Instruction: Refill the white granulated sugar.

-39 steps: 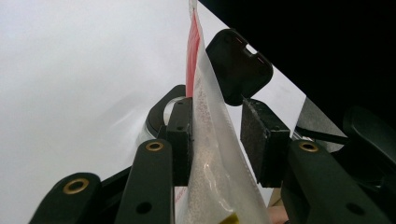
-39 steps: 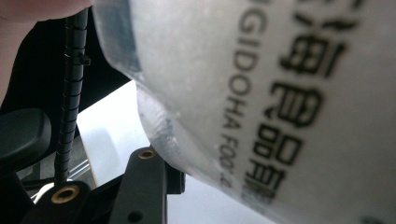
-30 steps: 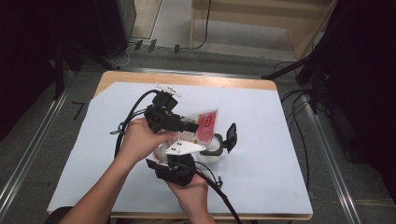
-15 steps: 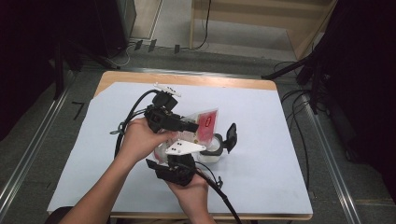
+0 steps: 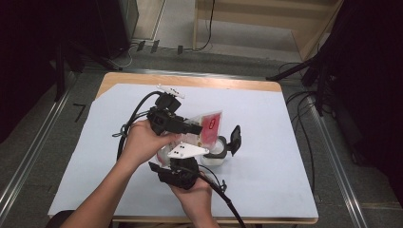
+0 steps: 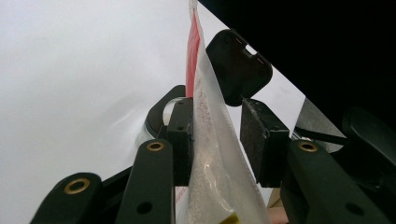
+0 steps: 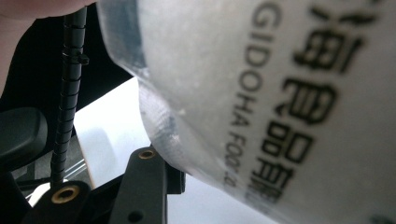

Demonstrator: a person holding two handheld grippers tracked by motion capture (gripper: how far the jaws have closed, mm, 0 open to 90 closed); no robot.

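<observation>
High view: left gripper clamps the pouch above the jar; right gripper grips the jar.

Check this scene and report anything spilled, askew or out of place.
Nothing spilled. The packet stands tilted over the open jar, in the left gripper; the jar's black lid hangs flipped open at its side.
</observation>
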